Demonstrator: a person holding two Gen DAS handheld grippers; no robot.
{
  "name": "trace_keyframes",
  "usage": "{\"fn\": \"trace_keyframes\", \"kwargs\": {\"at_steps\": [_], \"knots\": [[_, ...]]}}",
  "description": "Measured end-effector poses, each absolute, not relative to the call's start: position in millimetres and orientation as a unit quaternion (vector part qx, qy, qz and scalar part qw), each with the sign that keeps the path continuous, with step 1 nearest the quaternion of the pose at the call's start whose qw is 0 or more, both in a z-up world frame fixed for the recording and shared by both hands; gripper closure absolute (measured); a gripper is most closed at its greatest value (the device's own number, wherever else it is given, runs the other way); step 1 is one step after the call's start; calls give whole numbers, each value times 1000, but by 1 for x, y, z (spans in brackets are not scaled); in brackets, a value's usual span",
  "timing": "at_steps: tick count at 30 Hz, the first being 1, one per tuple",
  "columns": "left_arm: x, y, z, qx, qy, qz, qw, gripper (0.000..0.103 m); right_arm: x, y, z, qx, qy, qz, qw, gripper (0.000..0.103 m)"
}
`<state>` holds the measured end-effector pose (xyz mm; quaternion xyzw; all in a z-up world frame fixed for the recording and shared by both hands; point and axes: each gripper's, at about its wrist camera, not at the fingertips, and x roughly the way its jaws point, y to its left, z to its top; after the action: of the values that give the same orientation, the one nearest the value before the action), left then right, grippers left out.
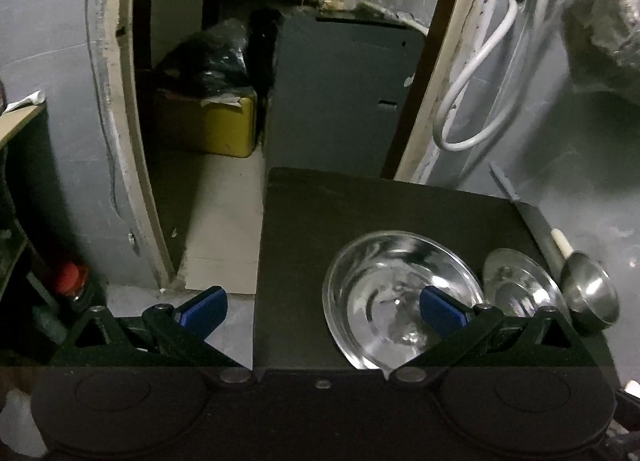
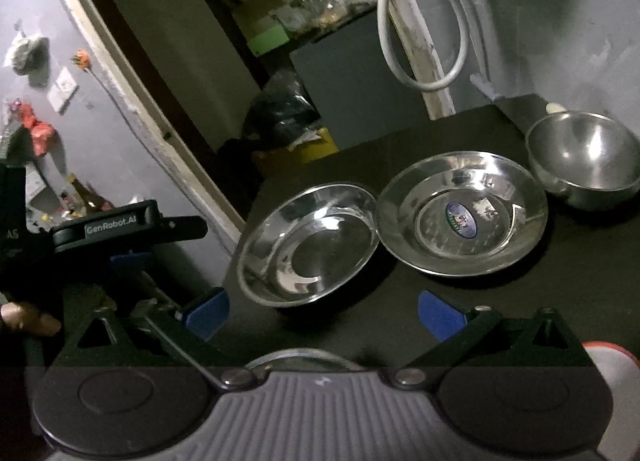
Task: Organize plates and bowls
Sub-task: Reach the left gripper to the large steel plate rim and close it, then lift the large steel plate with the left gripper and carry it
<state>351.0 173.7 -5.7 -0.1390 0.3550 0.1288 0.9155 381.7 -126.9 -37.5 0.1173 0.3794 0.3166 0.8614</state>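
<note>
**Three steel dishes in a row, both grippers empty**

On the black table (image 2: 400,309) we see three stainless pieces in a line: a plain steel plate (image 2: 308,245) at the left end, a second steel plate with a blue sticker (image 2: 462,217) at its centre touching its rim, and a deep steel bowl (image 2: 584,165) just beside that, nearest the wall. Our right gripper (image 2: 323,313) hangs low over the near edge of the table, blue pads spread wide and gripping nothing. Our left gripper (image 1: 322,311) is spread as well, its right pad over the plain plate (image 1: 400,297) and its left pad out past the table's edge.

Behind the table a doorway opens on a dark grey cabinet (image 1: 340,93), a yellow box (image 1: 216,129) under black bags, and a white hose (image 1: 476,93) looping down the wall. Nothing lies between the grippers and the dishes.

The left view alone shows a dark handle with a pale tip (image 1: 560,241) behind the bowl (image 1: 590,293). The right view alone shows the sticker, the left gripper's body (image 2: 104,229) marked "GenRobot.AI", orange and red scraps on the far wall, and a white and red object (image 2: 616,381) at the lower right. The sticker's print is too small to read.
</note>
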Motion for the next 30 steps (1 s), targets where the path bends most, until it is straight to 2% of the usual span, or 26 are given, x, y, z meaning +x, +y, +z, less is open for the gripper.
{"fn": "trace_keyframes", "kwargs": {"at_steps": [3,5,10,12,15,17,23,24,26,30], "knots": [[373,182,-17,-140,367,116,912,6,395,-115,-46,124,394,314,855,3],[386,186,-25,-140,381,100,909,15,403,-107,-51,128,405,315,849,6],[408,187,-35,-128,390,86,908,16,420,-91,-61,127,421,309,844,12],[416,186,-38,-116,396,81,907,20,425,-86,-63,131,425,304,843,16],[423,183,-43,-105,413,73,901,35,434,-84,-69,147,439,301,834,20],[426,186,-45,-107,423,70,897,49,440,-85,-73,155,448,298,829,27],[429,190,-56,-123,440,55,888,77,451,-84,-80,163,465,289,821,51],[428,189,-57,-124,441,55,887,78,453,-84,-81,163,467,287,820,53],[425,189,-58,-128,438,54,888,80,455,-84,-84,165,474,287,816,65],[417,195,-59,-146,435,57,887,85,451,-82,-86,155,476,284,817,76]]}}
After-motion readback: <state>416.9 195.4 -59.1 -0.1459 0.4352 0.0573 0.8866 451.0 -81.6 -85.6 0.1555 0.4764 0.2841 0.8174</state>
